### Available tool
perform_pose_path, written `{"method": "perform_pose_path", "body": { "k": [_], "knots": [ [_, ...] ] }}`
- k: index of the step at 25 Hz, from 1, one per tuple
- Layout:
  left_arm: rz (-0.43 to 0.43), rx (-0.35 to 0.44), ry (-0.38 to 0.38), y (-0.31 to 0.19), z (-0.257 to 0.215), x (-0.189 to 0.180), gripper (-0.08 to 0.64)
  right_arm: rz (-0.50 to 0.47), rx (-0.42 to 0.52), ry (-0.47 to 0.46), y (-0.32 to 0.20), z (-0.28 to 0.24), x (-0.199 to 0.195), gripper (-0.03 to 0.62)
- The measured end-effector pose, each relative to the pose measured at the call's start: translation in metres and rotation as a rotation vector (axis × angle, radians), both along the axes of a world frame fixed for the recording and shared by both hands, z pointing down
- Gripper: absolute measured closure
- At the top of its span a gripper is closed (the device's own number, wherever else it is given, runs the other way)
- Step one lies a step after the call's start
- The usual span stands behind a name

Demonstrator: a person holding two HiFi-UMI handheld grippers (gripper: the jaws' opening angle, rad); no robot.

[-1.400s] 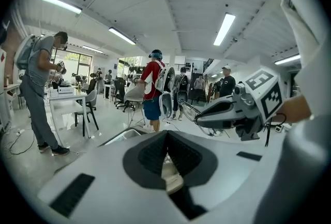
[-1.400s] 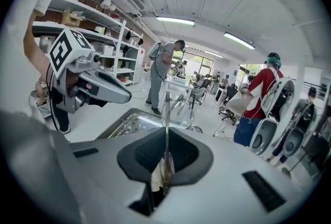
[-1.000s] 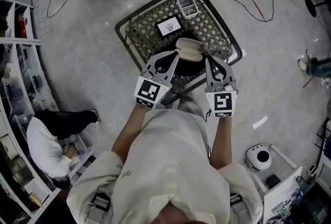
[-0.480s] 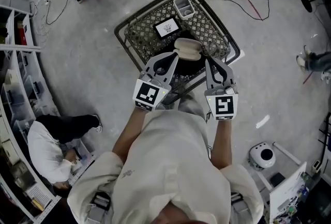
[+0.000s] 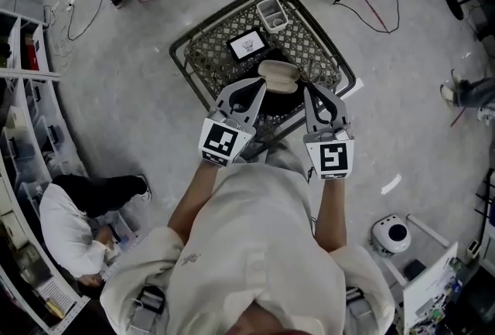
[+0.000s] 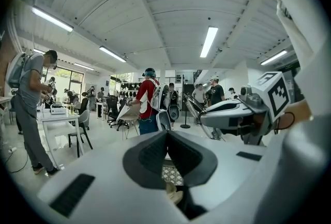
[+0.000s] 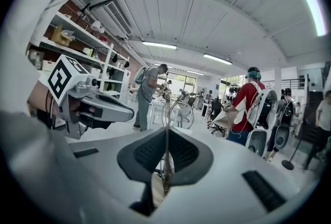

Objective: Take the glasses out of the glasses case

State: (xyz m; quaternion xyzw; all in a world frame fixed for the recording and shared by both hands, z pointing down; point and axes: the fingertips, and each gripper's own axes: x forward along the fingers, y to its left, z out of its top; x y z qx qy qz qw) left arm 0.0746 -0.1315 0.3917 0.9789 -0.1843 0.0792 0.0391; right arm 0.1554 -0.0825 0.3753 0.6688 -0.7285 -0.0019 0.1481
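Your left hand-held gripper (image 6: 166, 136) is closed, its 2 pads meeting at the tip, and it pinches the left end of the beige case (image 5: 280, 75). Your right hand-held gripper (image 7: 166, 139) is closed too, clamped on the thin wire frame of the glasses (image 7: 166, 109). The frame stands upright from between the pads, with 1 round lens rim showing just to its right. In the head view both hand-held grippers point toward the top of the frame and converge on the case, which sits between their tips a little above the middle of the picture. The case is over the near edge of the wire-mesh counter (image 5: 179, 41), above a dark patch. Whether it touches the mesh is not clear. Farther up on the counter lies a small dark-framed card (image 5: 247, 42), and beyond that, near the top edge of the mesh, stands a white bin (image 5: 273, 13). A bit of beige case also shows low in the gap of each hand-held gripper's own view.
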Motion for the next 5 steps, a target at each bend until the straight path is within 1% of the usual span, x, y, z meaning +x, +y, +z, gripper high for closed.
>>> {"method": "perform_pose_path", "body": {
  "k": [5],
  "knots": [
    [-0.003, 0.006, 0.009, -0.0021, -0.0051, 0.0023, 0.548, -0.006, -0.001, 0.007, -0.0004, -0.0055, -0.001, 0.575]
  ]
}}
